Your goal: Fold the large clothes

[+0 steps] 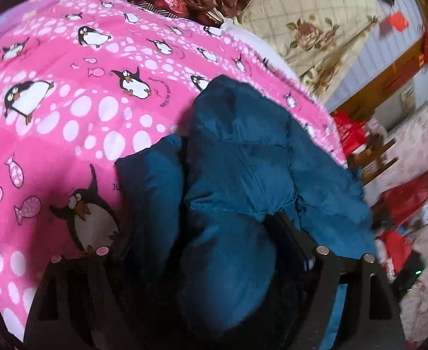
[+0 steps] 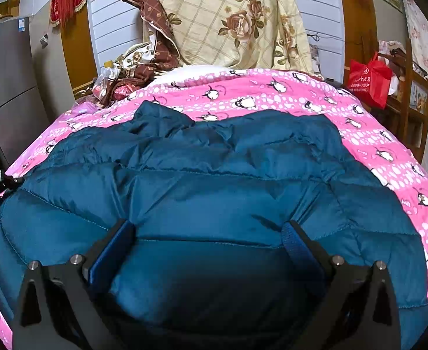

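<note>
Jacket: a teal quilted puffer jacket (image 2: 214, 192) lies spread across the pink penguin-print quilt (image 2: 389, 157), filling most of the right wrist view; its far edge is rumpled into folds
Left gripper: the left gripper (image 1: 202, 233) has a bunched fold of the jacket (image 1: 237, 157) between its fingers, the padding bulging up past them; one finger (image 1: 290, 233) presses against the cloth, the other is mostly hidden by it, so the fingers look clamped on the jacket
Right gripper: the right gripper (image 2: 208, 233) sits at the jacket's near edge with its fingers wide apart, blue pads (image 2: 111, 250) resting against the fabric and a broad panel lying between them
Quilt: it covers the bed under the jacket
Background: a cream rose-patterned cloth (image 2: 231, 20) hangs behind the bed, a red bag (image 2: 368, 78) to the right, a grey cabinet (image 2: 6, 87) to the left
</note>
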Motion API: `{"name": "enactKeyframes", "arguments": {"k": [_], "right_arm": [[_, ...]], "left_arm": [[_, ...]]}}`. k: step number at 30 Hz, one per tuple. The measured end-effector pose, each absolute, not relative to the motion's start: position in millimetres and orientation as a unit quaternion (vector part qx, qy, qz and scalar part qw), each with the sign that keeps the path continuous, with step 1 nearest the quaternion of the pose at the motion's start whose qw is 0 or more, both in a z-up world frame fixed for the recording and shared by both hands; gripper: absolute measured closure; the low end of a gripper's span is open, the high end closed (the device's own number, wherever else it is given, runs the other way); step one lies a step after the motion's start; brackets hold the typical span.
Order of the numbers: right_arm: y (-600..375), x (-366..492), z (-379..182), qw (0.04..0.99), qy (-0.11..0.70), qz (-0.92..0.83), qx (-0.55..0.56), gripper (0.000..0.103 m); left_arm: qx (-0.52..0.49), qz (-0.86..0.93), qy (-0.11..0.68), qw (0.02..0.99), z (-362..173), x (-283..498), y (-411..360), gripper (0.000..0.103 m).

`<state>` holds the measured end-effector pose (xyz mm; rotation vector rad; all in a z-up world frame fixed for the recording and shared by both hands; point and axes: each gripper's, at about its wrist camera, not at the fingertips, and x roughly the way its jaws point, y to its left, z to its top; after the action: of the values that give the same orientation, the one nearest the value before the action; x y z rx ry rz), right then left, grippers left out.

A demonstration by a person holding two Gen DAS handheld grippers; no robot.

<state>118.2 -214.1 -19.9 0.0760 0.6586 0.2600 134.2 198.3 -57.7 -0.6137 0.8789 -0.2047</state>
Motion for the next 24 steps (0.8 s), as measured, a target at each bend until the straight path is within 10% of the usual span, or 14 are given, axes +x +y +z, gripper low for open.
{"name": "enactKeyframes", "arguments": {"k": [9, 24], "right_arm": [[-217, 119, -18, 0.933, 0.332, 0.134, 0.040, 0.000], [-415, 155, -41, 0.906, 0.389, 0.060, 0.154, 0.001]], "left_arm": [[-0.234, -0.059, 0.392, 0.888, -51, 125, 186, 0.086], [-0.208, -0.021, 0.381, 0.901, -50, 124, 178, 0.081]]}}
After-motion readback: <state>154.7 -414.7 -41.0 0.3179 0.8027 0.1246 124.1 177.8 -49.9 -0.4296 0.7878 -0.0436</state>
